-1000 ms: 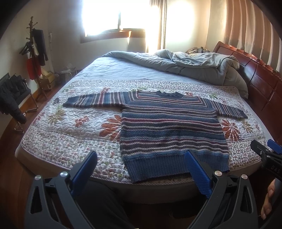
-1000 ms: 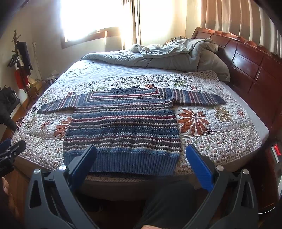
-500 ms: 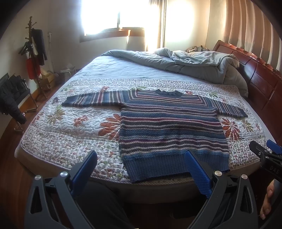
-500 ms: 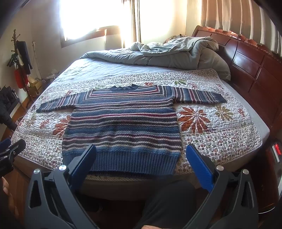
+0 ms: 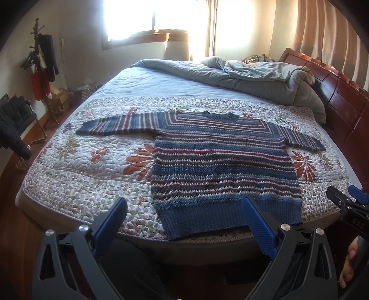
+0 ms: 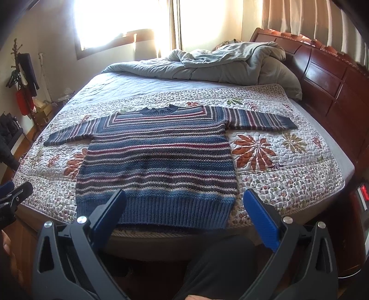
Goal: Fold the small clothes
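Our left gripper hangs with its blue-padded fingers spread wide apart and nothing between them, poised off the near edge of the bed and not touching the cloth. Our right gripper is the same: jaws wide, empty, held just short of the mattress edge, and we can see its tip from the left wrist view at the far right, with part of a hand below it. Between and beyond the fingers we see the striped sweater, the piece we are to fold, lying flat and face up on the floral quilt. Its ribbed blue hem lies along the near edge of the bed, its neck points toward the far side, and both sleeves are stretched straight out to the sides. From the right wrist view the sweater sits nearly centred ahead of the gripper, with the hem just beyond the fingertips. Past the quilt, a grey duvet is bunched up at the far right of the bed against the dark wooden headboard. A coat rack hung with dark and red items stands by the left wall, and bright light pours through the window. A dark trouser leg shows below the right gripper.
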`<state>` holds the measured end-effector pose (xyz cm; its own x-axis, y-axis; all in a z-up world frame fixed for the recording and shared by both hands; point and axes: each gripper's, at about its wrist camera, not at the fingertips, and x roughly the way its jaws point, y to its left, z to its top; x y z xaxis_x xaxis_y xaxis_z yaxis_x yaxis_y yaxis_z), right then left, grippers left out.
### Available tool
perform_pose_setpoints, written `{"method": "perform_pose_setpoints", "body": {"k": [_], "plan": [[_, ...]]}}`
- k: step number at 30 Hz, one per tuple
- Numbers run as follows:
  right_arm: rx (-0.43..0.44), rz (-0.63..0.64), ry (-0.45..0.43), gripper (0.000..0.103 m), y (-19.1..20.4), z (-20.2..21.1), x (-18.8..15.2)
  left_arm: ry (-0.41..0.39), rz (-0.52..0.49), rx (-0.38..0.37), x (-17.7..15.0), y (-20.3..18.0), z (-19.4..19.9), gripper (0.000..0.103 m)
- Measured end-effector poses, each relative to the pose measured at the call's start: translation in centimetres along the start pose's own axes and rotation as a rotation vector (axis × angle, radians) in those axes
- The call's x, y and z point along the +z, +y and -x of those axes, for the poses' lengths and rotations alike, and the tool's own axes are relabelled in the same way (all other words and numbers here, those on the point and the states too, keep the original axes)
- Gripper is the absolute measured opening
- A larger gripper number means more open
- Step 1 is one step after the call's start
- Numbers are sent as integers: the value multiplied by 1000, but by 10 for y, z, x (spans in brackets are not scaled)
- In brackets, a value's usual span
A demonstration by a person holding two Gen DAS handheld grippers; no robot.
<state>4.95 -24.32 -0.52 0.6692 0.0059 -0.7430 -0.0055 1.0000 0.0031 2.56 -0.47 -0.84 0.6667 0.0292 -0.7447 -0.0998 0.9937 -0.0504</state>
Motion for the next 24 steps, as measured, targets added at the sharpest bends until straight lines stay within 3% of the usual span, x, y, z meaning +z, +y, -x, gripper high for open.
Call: {"method": "perform_pose_setpoints", "body": {"k": [9, 14, 16, 20, 24], "plan": [[1, 0, 34, 101, -1, -26, 4, 36, -5, 9, 6, -2, -24, 99], [14, 9, 61, 101, -6, -48, 11, 61, -18, -24, 12, -7, -49, 99], [48, 1, 74, 100, -15, -61, 17, 63, -36, -79, 15, -13, -65, 99], [182, -101, 82, 100, -61, -98, 34, 96, -52, -257, 26, -29, -100, 99], [237, -267, 162, 100, -126, -153, 53, 129, -76, -308, 42, -53, -142, 99]]}}
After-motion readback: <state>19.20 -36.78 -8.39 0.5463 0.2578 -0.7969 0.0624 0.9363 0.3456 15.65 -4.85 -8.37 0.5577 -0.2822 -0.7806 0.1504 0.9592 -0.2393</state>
